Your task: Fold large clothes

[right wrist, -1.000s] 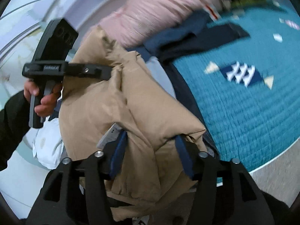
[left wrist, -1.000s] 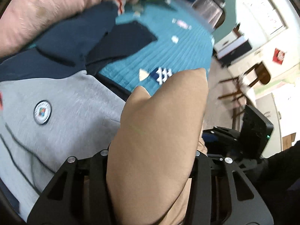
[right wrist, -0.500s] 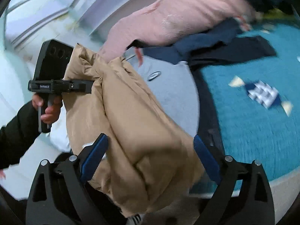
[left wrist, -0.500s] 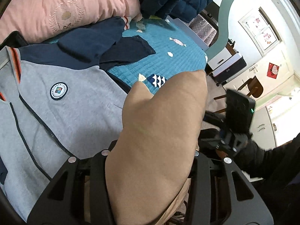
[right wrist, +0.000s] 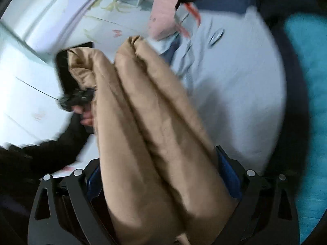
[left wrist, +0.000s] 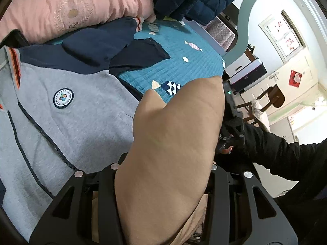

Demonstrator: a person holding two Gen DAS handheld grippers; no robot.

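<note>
Left tool (left wrist: 163, 183) grips the tan garment (left wrist: 173, 143); right tool (right wrist: 163, 183), jaws just widened, loosely straddles it.

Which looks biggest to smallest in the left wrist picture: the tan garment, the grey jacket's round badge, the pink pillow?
1. tan garment, though nearness to the camera inflates it
2. pink pillow, partly cut off
3. round badge, clearly smallest

Puffy tan jacket (left wrist: 171, 143), bunched, above grey jacket (left wrist: 81, 118)
</note>
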